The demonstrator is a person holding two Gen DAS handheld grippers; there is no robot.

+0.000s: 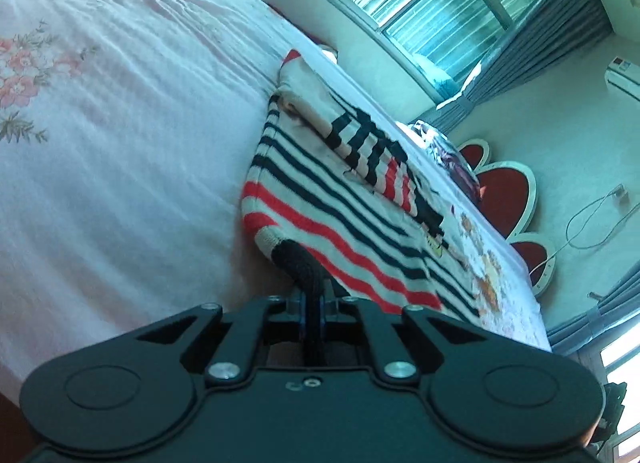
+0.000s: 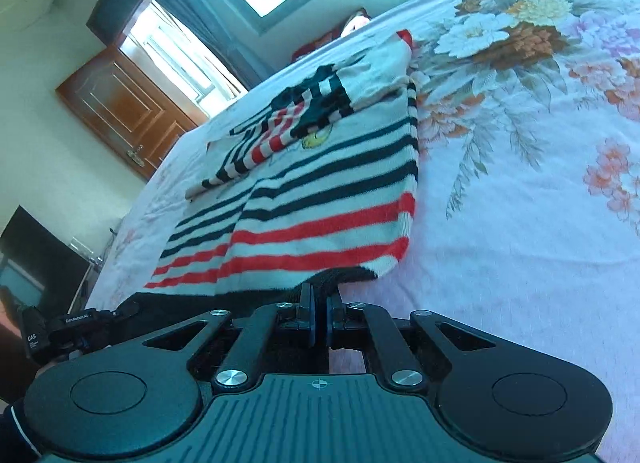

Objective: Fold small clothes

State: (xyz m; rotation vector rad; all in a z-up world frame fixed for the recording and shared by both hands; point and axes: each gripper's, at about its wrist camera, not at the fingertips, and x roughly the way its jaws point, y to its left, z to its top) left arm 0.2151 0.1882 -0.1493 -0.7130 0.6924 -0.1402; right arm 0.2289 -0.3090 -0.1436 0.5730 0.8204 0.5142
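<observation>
A bedroom with a large window (image 1: 432,3) and grey-blue curtains (image 1: 532,63) holds a bed (image 1: 100,123) covered by a pale sheet printed with flowers. A red-and-white headboard (image 1: 508,191) stands at one end, and a brown wooden door (image 2: 124,107) shows in the right wrist view.

On the bed lies a small knitted sweater (image 2: 320,191) with white, navy and red stripes and a black hem. Its sleeves are folded across the chest, one over the other. The body lies flat, with the hem end nearest both cameras.

The left hand-held gripper (image 1: 314,291) is closed tight on the black hem at one bottom corner of the sweater; the knit edge bunches up and curls between its fingers. The right hand-held gripper (image 2: 320,303) is likewise closed narrow on the black hem at the other bottom corner, its fingers pinching the fabric just below the lowest red stripe. In the right wrist view the left device shows at the far left edge, level with the same hem.
</observation>
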